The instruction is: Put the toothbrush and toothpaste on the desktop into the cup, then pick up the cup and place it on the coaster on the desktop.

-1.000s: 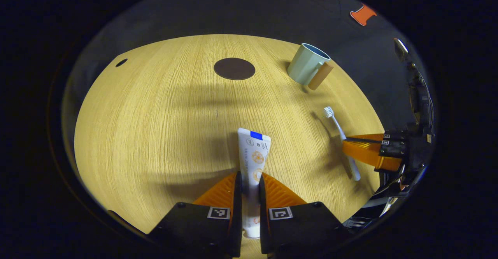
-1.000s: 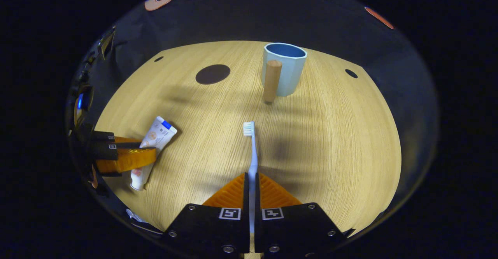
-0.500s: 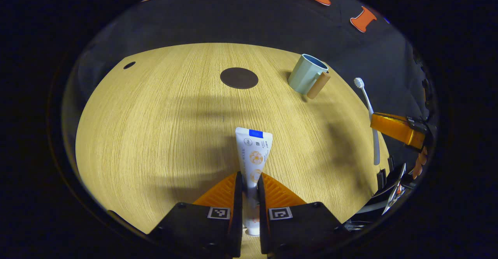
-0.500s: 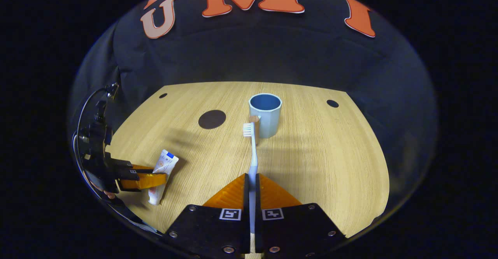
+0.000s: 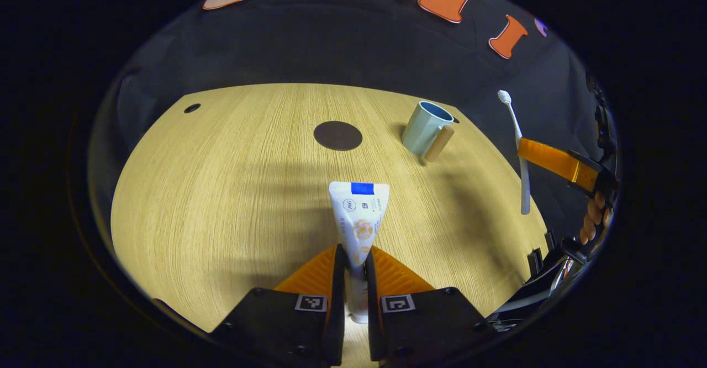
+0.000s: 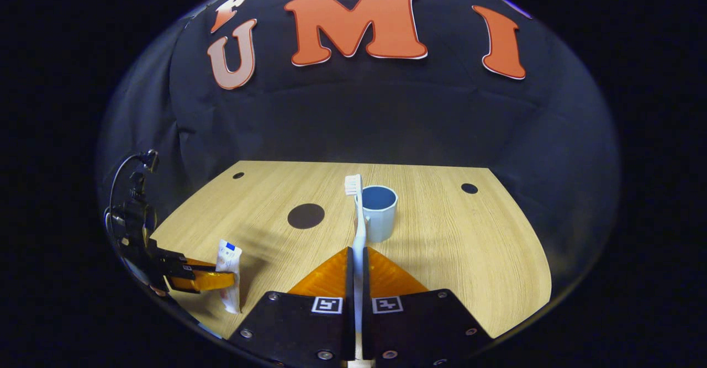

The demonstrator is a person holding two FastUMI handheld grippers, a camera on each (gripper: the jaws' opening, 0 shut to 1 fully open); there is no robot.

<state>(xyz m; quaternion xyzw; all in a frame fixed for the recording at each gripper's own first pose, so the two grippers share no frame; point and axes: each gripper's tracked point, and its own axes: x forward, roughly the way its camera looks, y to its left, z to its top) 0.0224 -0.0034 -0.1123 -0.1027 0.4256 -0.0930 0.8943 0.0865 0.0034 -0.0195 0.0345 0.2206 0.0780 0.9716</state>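
My left gripper [image 5: 354,258] is shut on a white toothpaste tube [image 5: 358,219] and holds it above the wooden desktop [image 5: 232,191], crimped end forward. My right gripper [image 6: 357,257] is shut on a white toothbrush [image 6: 358,213], bristles up and forward, raised well off the desktop. The pale blue-green cup [image 6: 379,212] with a wooden handle stands upright beyond the brush; in the left gripper view the cup [image 5: 423,131] is at the far right. A dark round coaster [image 5: 337,135] lies left of the cup. In the right gripper view the left gripper [image 6: 201,279] holds the tube [image 6: 228,274] at lower left.
Small dark holes mark the desktop's far corners, one hole [image 6: 469,188] at the right and one hole [image 5: 191,108] at the left. The desktop [image 6: 469,257] ends against the black cloth wall. A hand [image 5: 594,221] holds the right gripper [image 5: 538,155] at the right in the left gripper view.
Both grippers have lifted off the desktop with their loads. The right one rose far with the toothbrush; the left one raised the toothpaste tube a smaller way. The cup and coaster stayed put.
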